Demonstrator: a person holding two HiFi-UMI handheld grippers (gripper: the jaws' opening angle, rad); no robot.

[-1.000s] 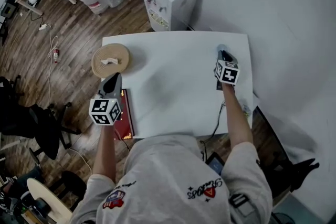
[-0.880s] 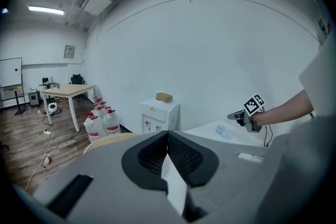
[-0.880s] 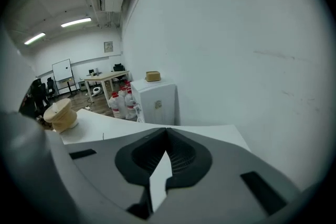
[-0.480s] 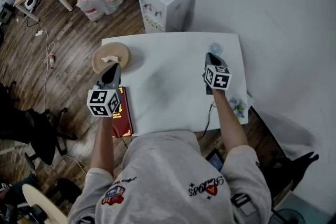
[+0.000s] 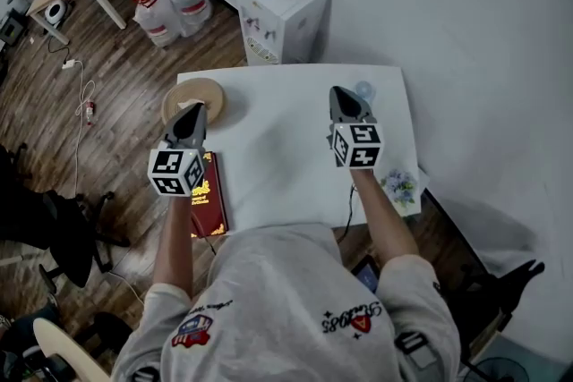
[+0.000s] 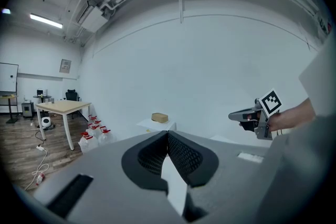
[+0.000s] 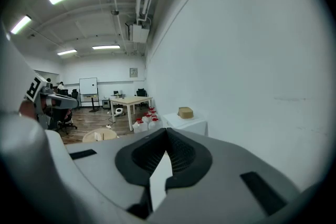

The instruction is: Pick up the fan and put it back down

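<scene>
Fan: that small pale round thing near the far right edge of the table, I reckon, though it's tiny from up here. It's sitting on the white top, free.

Head view: my right gripper has come off it, lifted and drawn back toward me, and it's now near the fan but clear of it. My left gripper hangs over the table's left edge, a touch higher than a second ago.

Left gripper view: jaws pressed together, nothing between them.

Right gripper view: jaws clenched tight too, and empty.

So the put-down looks done, and to my eye the task is finished.
</scene>
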